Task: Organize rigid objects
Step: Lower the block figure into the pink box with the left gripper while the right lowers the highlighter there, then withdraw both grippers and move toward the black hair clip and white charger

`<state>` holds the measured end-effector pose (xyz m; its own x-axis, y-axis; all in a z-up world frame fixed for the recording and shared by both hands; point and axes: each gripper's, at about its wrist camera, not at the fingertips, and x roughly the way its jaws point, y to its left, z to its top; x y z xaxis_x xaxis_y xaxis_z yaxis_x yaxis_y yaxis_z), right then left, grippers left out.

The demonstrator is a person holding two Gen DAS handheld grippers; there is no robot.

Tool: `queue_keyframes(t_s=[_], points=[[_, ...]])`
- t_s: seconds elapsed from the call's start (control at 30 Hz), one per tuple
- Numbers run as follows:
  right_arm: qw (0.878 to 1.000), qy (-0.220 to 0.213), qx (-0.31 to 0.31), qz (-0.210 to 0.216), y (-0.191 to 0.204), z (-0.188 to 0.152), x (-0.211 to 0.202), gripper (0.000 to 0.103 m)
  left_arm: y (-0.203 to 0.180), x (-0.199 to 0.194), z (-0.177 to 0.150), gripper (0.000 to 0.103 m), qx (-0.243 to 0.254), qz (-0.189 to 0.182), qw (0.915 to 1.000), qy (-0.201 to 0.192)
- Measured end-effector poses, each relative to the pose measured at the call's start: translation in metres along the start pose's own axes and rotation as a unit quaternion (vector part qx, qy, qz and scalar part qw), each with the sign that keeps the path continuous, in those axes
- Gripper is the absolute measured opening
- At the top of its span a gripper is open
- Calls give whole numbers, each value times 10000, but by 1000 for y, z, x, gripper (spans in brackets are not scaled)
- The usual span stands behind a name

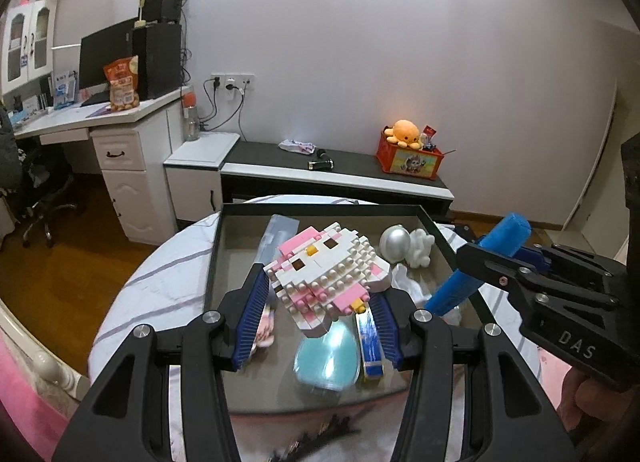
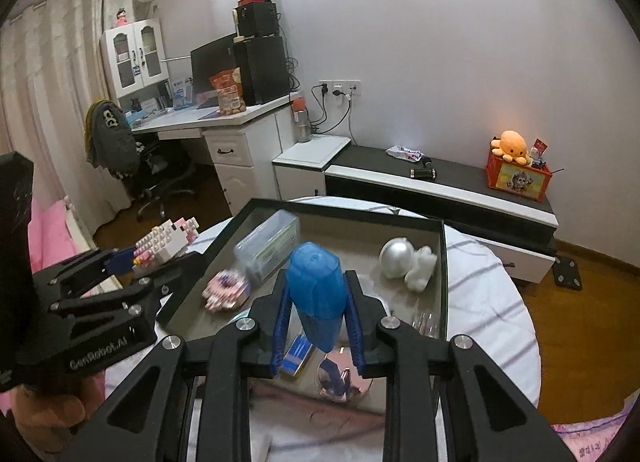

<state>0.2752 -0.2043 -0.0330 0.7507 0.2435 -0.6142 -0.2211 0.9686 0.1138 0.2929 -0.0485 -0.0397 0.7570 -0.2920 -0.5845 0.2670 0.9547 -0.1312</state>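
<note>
My left gripper [image 1: 320, 314] is shut on a pink and white brick-built cat figure [image 1: 324, 274] and holds it above a dark-rimmed tray [image 1: 320, 208]. In the right wrist view the same figure [image 2: 166, 244] sits left of the tray rim [image 2: 344, 210], clamped in the left gripper [image 2: 128, 258]. My right gripper [image 2: 318, 326] is shut on a translucent blue plastic object [image 2: 318, 294], upright over the tray. The left wrist view shows that gripper [image 1: 480, 258] at the right with the blue object [image 1: 476, 270] slanting across the tray's edge.
In the tray lie a clear case [image 2: 268, 248], a silver ball [image 2: 396, 258], a white fluffy piece [image 2: 420, 268], a pink patterned item [image 2: 224, 290] and a small blue box [image 2: 296, 356]. The tray rests on a cloth-covered round table [image 2: 488, 302]. A low cabinet [image 2: 440, 182] with a red crate [image 2: 516, 178] stands behind.
</note>
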Motion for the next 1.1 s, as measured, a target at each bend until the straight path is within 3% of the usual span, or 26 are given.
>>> queue_keyframes(t_s=[0.5,0.67,0.77,0.8,0.9,1.1], points=[[9972,580,389,-270,-45,7,77,26,-17,94,15,53,25,-25,9979,649],[9964,679,423,-290,-48,4,86,28,-13,92,12,83,-36,218,9981,583],[9960,668,527,-266,-53,2,82,46,-4,80,13,99,-190,312,9984,431],[9961,638,545,-270,-53,2,79,57,0,75,13,103,-251,337,9984,377],[9962,534,606,-332,-54,1,70,83,8,60,12,103,-352,394,9982,268],[9962,377,629,-479,-38,-5,47,88,9,29,2,103,-280,608,9977,144]])
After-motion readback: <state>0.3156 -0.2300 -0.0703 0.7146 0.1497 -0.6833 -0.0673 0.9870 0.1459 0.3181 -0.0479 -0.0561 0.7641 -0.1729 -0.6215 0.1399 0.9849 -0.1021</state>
